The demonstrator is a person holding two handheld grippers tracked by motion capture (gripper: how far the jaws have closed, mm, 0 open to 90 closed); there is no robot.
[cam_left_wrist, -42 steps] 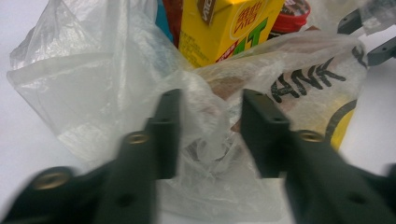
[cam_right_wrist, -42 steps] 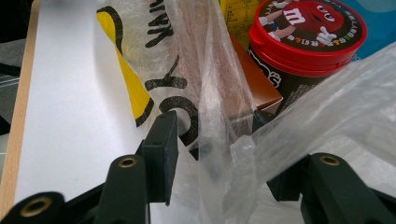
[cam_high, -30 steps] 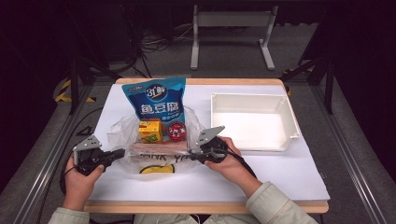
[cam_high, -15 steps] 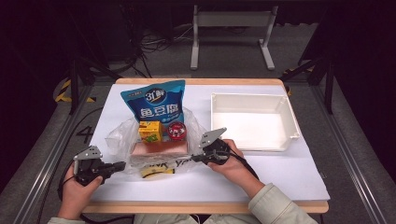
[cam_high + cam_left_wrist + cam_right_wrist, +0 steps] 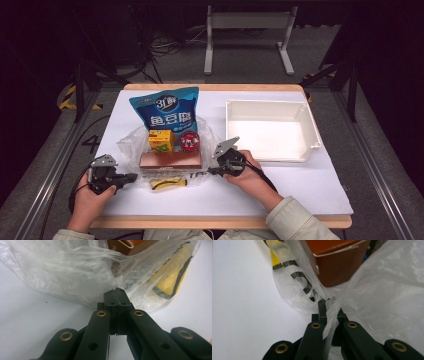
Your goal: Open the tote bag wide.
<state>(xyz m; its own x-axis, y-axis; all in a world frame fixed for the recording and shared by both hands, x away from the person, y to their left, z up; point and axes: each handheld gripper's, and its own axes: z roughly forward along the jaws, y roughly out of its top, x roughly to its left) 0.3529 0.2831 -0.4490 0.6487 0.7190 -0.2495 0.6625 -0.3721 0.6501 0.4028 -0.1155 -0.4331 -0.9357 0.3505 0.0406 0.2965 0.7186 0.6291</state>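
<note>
1. High view — a clear plastic bag (image 5: 167, 155) lies on the white worktop (image 5: 300, 185), left of the middle, its long axis running left to right between the two hands. The left tongs (image 5: 134, 176) sit at the bag's near-left corner and point right into it; the right tongs (image 5: 210, 171) sit at its near-right edge and point left. Both are at the bag, so neither hand is clearly nearer. On and in the bag: a blue snack pouch (image 5: 166, 111) with "3" and large white Chinese characters that I cannot read for certain, a yellow carton (image 5: 161, 140), a red round pack (image 5: 189, 141), a brown box (image 5: 170, 160) and a yellow-and-black item (image 5: 167, 183) at the near edge. An empty white tray (image 5: 310, 125) stands well to the right of the bag.

2. Left gripper view — the left tongs (image 5: 116, 293) are closed, pads together, with the tip touching the crumpled film; whether any film is pinched I cannot tell. The bag lies straight ahead, the yellow-and-black item to the right behind the film.

3. Right gripper view — the right tongs (image 5: 328, 302) are closed on a fold of the bag's film, which runs down between the pads. The brown box stands just beyond; black lettering on the film is too cropped to read.
</note>
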